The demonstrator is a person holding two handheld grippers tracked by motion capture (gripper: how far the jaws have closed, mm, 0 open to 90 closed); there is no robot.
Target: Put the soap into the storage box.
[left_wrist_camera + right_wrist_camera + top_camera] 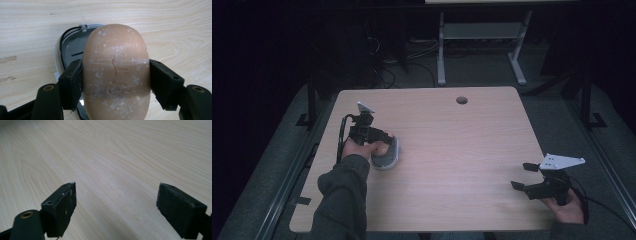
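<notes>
My left gripper (115, 78) is shut on a tan, oval bar of soap (115, 72), its black pads pressing both long sides. The soap hangs just over a grey and white soap dish (71, 50) that lies on the wooden table. In the high view the left gripper (382, 144) and the soap (383, 148) sit over the dish (387, 159) at the table's left. My right gripper (523, 176) is held low at the table's front right corner, jaws wide apart. In the right gripper view its jaws (116, 207) stand open over bare wood with nothing between them.
The light wooden table (452, 145) has a round cable hole (461, 100) near its far edge. Beyond the table stand the legs of a white desk frame (482, 45) on a dark floor. The person's grey sleeve (339, 200) comes in at the front left.
</notes>
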